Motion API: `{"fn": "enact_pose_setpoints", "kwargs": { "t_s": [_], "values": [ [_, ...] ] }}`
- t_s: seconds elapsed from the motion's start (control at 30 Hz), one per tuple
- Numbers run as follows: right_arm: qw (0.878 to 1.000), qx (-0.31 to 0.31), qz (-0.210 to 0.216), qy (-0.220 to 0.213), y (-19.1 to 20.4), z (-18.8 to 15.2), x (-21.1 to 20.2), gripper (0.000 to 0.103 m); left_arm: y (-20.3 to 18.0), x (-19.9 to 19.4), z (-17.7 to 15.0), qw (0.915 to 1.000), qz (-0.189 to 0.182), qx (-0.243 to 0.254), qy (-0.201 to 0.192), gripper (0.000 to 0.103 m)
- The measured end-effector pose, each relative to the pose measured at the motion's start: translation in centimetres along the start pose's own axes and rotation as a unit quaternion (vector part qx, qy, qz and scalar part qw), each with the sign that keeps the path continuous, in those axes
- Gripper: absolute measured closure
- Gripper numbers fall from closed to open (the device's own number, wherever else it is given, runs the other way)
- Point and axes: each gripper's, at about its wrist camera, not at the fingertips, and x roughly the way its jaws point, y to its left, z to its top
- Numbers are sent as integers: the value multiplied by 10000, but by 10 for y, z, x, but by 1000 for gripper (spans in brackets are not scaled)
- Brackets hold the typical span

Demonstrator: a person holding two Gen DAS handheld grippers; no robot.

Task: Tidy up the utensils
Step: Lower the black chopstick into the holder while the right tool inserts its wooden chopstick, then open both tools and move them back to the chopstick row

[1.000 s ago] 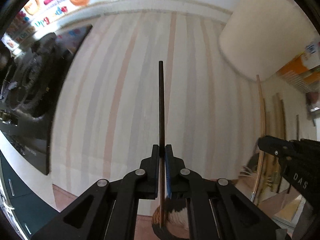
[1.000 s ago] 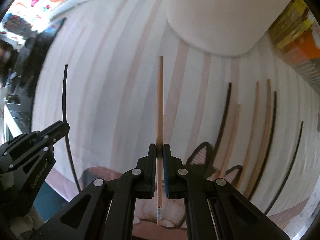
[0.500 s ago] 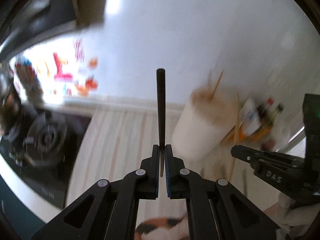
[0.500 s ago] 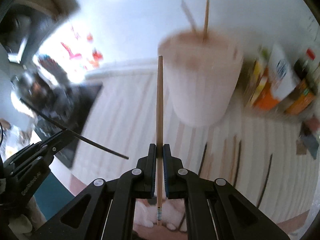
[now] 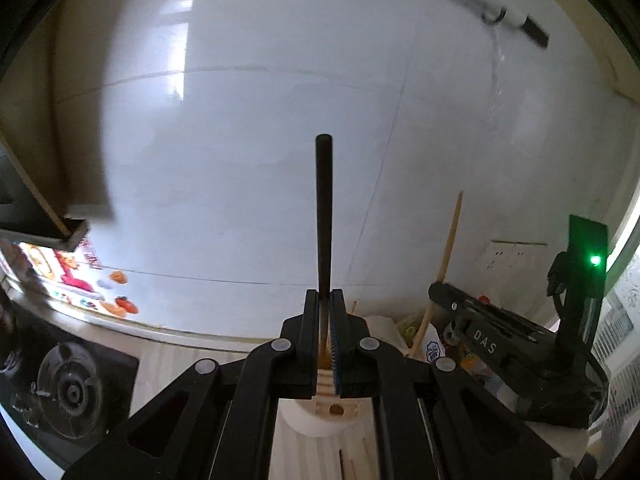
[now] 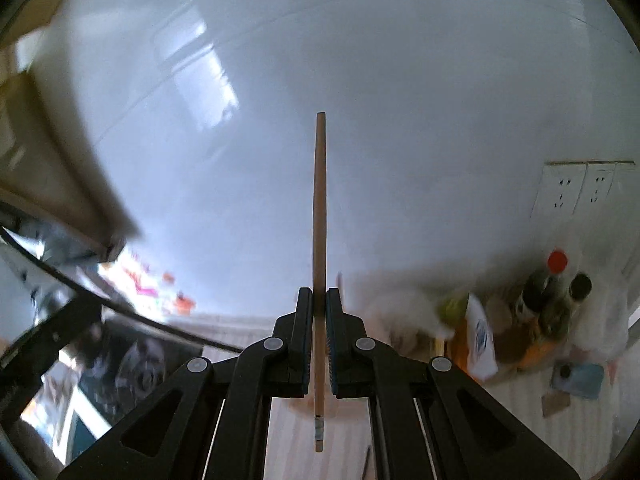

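Two chopsticks (image 5: 323, 216) (upright) clamped between jaws.

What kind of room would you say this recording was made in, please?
Most likely a home kitchen: a gas burner sits in a black hob at the left, sauce bottles stand by the tiled wall, and a white utensil holder rests on the counter.

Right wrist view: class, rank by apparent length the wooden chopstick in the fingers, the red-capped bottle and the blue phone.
1. wooden chopstick, by far the longest, though nearest the camera.
2. red-capped bottle.
3. blue phone, blurred and close to the bottle's length, so this order is unsure.
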Motion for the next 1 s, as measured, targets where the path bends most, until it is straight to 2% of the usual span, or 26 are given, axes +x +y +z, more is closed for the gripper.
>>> {"fn": "enact_pose_setpoints", "kwargs": {
  "t_s": [0.1, 0.23, 0.43, 0.63, 0.77, 0.8, 0.87, 0.9, 0.93, 1.0],
  "values": [
    [9994, 122, -108, -299, -13, 13, 16, 96, -7, 31, -1, 9997, 25, 55, 251, 101],
    [9977, 172, -224, -620, -23, 10, 46, 96, -8, 71, -11, 9978, 112, 101, 639, 101],
    [9966, 96, -206, -786, -29, 1, 92, 96, 1, 109, -19, 9946, 182, 0, 1026, 100],
    [9986, -141, -140, -490, -28, -10, 120, 96, 7, 115, -25, 9900, 78, -208, 1390, 98],
    [9999, -99, 71, 56, -32, -12, 131, 94, 2, 93, -18, 9912, 109, -214, 1305, 94],
    [9998, -39, 103, 159, -35, -12, 130, 88, 2, 85, -17, 9922, 161, -210, 1217, 89],
    [9997, 53, 162, 152, -41, -12, 121, 75, 4, 71, -17, 9936, 300, -231, 1066, 63],
    [9997, 81, 164, 138, -44, -12, 113, 66, 4, 63, -18, 9941, 377, -265, 981, 41],
    [9998, 117, 110, 114, -46, -13, 105, 65, 5, 58, -20, 9945, 442, -305, 902, 26],
    [9998, 145, -8, 102, -48, -18, 91, 63, 11, 48, -30, 9949, 555, -351, 768, 22]
  ]
}}
